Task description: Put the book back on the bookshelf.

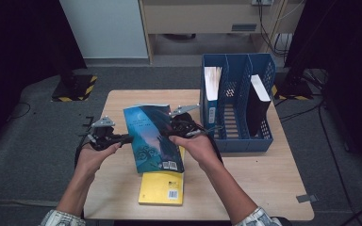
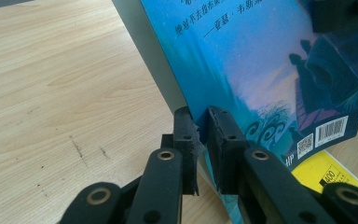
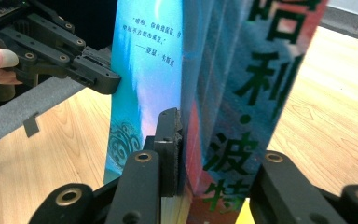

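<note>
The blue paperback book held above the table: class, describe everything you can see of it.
The blue paperback book has a glossy cover with a night-sky illustration, swirl patterns, printed Chinese text, and barcodes at its lower corner. It is lifted off the wooden table, tilted, above a yellow book. The left claw pinches one edge; the right claw clamps the spine side.

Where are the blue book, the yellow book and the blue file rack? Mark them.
blue book (image 1: pixel 152 136), high view, back cover.
yellow book (image 1: pixel 162 188), high view, cover near barcode.
blue file rack (image 1: pixel 245 143), high view, front wall.
</note>
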